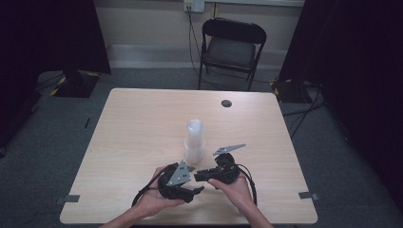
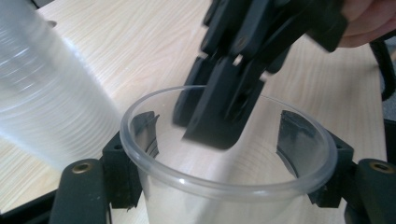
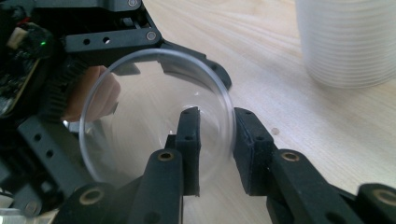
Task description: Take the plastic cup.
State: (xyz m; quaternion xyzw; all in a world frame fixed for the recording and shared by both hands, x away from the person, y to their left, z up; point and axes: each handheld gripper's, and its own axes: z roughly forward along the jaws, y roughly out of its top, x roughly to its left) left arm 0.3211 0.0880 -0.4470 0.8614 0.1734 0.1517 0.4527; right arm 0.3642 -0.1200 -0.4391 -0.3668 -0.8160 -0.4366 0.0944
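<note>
Both hand-held grippers met at one clear cup (image 2: 229, 186).
We saw the left hand-held gripper (image 2: 229, 154) clasping it outside; the right hand-held gripper (image 3: 217, 144) straddled its rim, not clenched, beside the cup stack (image 1: 194, 140) on the bench (image 1: 142, 123).

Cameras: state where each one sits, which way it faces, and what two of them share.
High view: above the table's near edge, looking forward and down on the pale wooden table; forearms and both hands show.
Left gripper view: rides the left tool, whose jaws flank a clear plastic cup; the right tool's jaws dip in.
Right gripper view: rides the right tool, one jaw inside the cup rim, one outside.
Shared: the cup and the translucent cup stack.
</note>
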